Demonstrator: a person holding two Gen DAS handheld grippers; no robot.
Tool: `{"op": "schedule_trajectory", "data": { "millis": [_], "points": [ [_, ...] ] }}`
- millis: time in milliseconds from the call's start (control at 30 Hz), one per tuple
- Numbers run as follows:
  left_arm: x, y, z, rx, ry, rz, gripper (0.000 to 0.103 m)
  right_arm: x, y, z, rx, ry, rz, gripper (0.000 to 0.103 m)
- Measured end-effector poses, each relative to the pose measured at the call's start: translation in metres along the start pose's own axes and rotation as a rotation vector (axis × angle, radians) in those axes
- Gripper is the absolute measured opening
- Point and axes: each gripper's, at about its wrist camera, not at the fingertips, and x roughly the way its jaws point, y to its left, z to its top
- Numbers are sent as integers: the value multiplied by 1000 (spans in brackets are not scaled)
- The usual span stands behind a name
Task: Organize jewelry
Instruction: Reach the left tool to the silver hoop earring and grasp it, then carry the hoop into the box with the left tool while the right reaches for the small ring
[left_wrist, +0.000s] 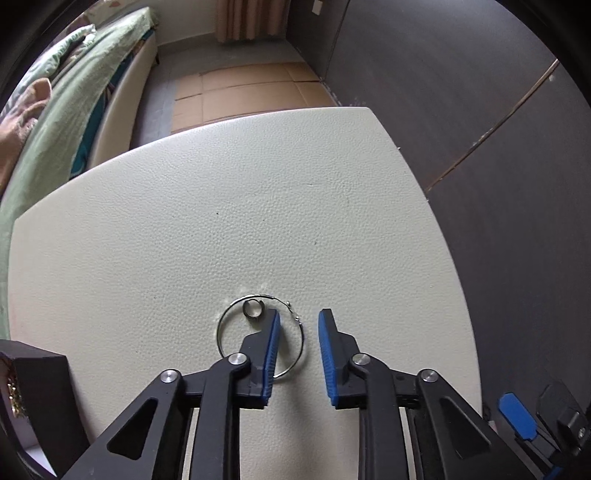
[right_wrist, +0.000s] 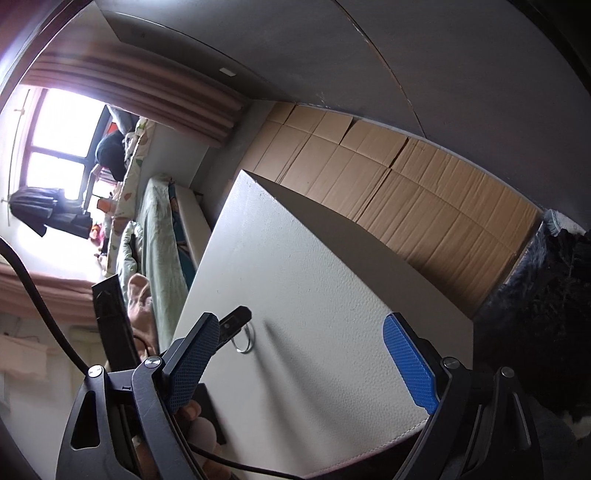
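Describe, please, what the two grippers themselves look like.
Both the left gripper and the right gripper have black angular linkage arms joined by round silver pins, and jaws faced with ribbed blue pads. A black cable curves past the right one.

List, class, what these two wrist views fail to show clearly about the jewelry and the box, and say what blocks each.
- Large hoop: left wrist view, lower arc hidden behind the left gripper.
- Small ring: left wrist view, too small to show any detail.
- Black box: left wrist view, cut off by the frame edge; its gold contents are unreadable.
- Hoop: right wrist view, only an edge-on sliver shows past the right gripper.
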Motion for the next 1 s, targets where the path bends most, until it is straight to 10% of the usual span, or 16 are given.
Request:
{"op": "schedule_trajectory", "data": {
  "millis": [233, 1000],
  "points": [
    [1, -5, -4, 54, -30, 72, 3, 4, 4, -2, -17, 12, -13, 92],
    [-81, 44, -12, 15, -169, -99, 2, 27, 35, -11, -135, 30, -83, 91]
  ]
}}
